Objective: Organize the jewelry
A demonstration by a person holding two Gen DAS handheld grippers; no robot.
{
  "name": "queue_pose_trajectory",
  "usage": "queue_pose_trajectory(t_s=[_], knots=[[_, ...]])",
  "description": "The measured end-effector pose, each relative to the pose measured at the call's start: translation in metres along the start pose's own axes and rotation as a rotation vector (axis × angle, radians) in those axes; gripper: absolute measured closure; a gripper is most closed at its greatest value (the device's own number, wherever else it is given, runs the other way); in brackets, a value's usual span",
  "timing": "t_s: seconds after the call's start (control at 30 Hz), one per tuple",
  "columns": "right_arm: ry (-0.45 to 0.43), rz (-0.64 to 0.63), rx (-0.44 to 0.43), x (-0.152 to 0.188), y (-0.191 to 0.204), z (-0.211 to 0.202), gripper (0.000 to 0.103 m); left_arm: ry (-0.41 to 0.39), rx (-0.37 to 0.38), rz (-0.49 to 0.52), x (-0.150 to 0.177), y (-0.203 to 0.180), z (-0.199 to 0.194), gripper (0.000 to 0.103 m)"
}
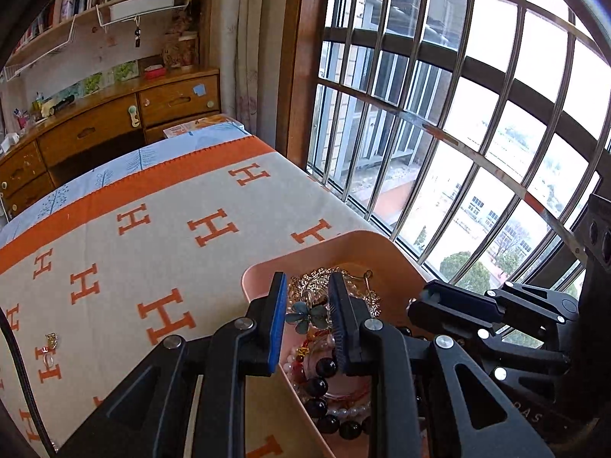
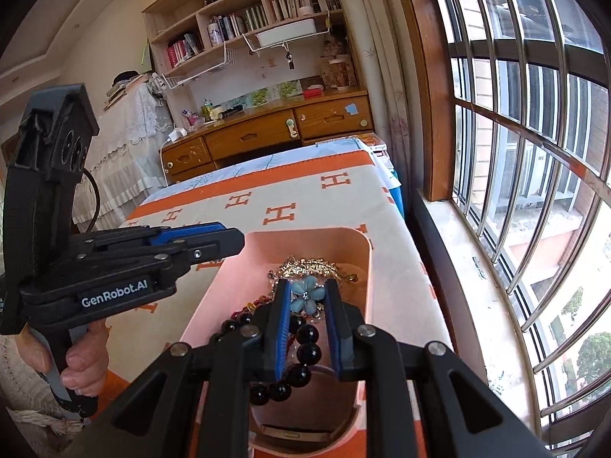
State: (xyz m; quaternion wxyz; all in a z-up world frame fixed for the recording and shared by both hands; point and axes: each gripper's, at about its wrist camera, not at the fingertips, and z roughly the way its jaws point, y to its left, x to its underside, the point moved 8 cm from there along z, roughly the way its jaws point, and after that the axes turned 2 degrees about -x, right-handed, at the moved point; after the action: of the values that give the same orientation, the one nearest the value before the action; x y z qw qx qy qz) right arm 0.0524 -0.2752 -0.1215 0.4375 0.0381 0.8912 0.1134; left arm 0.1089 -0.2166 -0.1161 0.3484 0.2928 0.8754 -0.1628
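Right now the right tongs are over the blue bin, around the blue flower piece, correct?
Not quite: the bin is pink, not blue. The right wrist view shows the right tongs over it, open, with the blue flower piece between the fingers.

One pink tray, one blue flower brooch, one black bead bracelet, two grippers.

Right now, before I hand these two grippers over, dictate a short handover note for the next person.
Left gripper: open, empty, straddling the near wall of the pink tray.
Right gripper: open, empty, over the blue flower piece in the tray.
Gold chains, black bead bracelet and pearls lie tangled in the tray.
Two small pieces sit loose on the H-pattern blanket.
Nothing sorted yet; all left.
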Motion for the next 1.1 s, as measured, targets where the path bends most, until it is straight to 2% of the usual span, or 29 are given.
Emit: queue_pose_trajectory(t_s=[0.03,0.07,0.1,0.13,0.37,0.43,0.67,0.9,1.1], knots=[[0.010,-0.003,-0.001,0.001,0.000,0.002,0.078,0.005,-0.004,0.002,0.001,-0.001,0.002,0.065],[0.015,-0.008,-0.002,0.003,0.001,0.002,0.074,0.005,-0.008,-0.001,0.001,0.000,0.003,0.057],[0.012,-0.011,-0.002,0.003,0.001,0.003,0.069,-0.002,-0.015,-0.009,0.002,0.001,0.001,0.043],[0.008,-0.014,-0.001,0.004,0.000,0.002,0.068,-0.015,-0.024,-0.018,0.001,0.003,-0.001,0.038],[-0.006,-0.022,-0.017,-0.001,0.004,0.002,0.068,-0.048,-0.046,-0.073,0.001,0.022,-0.026,0.035],[-0.011,-0.037,-0.016,-0.002,0.009,0.001,0.068,-0.058,-0.063,-0.097,0.004,0.030,-0.035,0.031],[-0.016,-0.068,-0.051,-0.004,0.033,-0.002,0.068,-0.073,-0.109,-0.158,0.021,0.057,-0.065,0.029],[-0.028,-0.108,-0.104,-0.008,0.065,-0.006,0.068,-0.106,-0.212,-0.189,0.041,0.083,-0.099,0.024],[-0.025,-0.168,-0.151,-0.011,0.098,-0.006,0.068,-0.098,-0.320,-0.241,0.068,0.113,-0.127,0.024]])
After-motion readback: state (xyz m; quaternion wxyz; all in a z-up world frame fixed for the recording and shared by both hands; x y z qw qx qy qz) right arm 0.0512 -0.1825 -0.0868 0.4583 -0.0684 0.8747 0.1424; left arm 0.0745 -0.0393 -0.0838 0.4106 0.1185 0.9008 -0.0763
